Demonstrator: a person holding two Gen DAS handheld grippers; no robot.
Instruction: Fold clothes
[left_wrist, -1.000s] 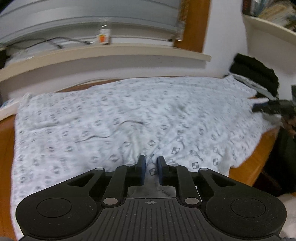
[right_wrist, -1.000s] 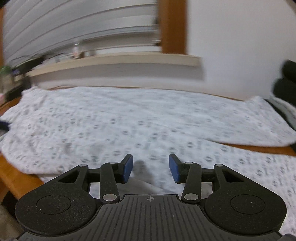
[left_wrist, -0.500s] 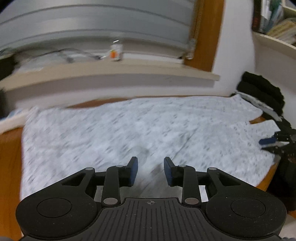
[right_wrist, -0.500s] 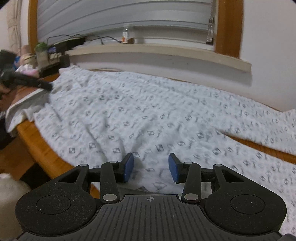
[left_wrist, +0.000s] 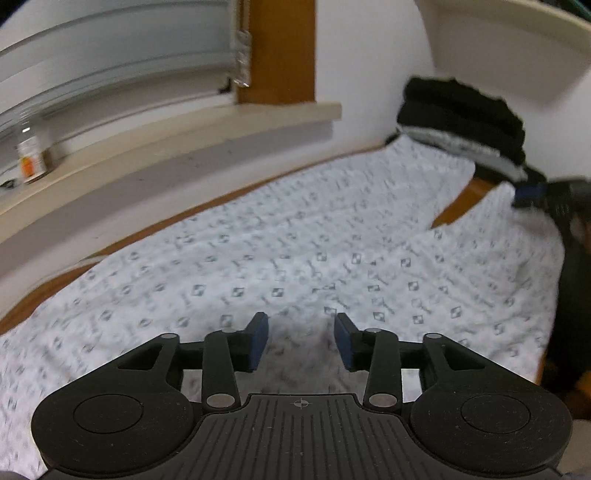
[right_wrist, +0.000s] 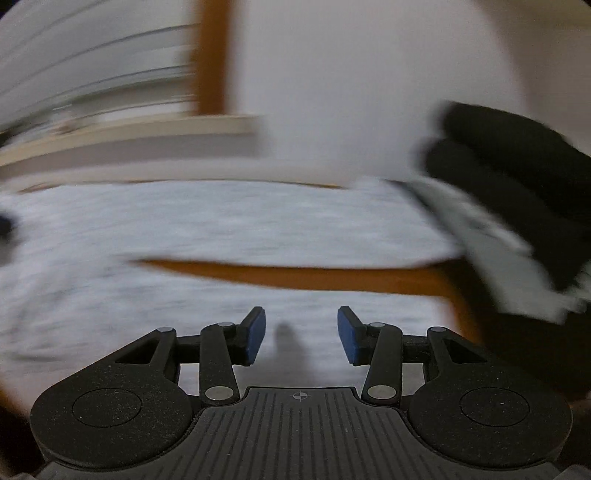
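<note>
**On the wooden table, a patterned garment spread flat between two empty grippers**

Across the wooden table (left_wrist: 458, 201) under the window, the white patterned garment (left_wrist: 295, 258) lies spread in one layer. It reaches from the table's far edge to its near edge, where the cloth hangs over a little. Toward the table's right end the cloth splits into two parts, with a wedge of bare wood showing between them; whether these are legs or sleeves I cannot tell. No fold shows in the part that is in view.

My reading is that the job stands at laying out or choosing a hold: nothing is gripped, and the cloth looks smoothed. That fits a garment just flattened for folding as well as one let go between folds. Any next fold would call for a pinch on an edge or corner of the cloth, and a lift clear of the rest so it does not drag.

The left gripper (left_wrist: 301, 345) hovers low over the near middle of the garment, its blue pads spread and nothing between them. The right gripper (right_wrist: 301, 338) sits over the split end, jaws likewise apart and empty; its view is heavily blurred.

Beyond the garment, a stack of dark folded clothes (left_wrist: 461, 110) rests at the table's far right corner, against the wall. A small bottle (left_wrist: 31, 162) stands on the windowsill (left_wrist: 166, 136).
</note>
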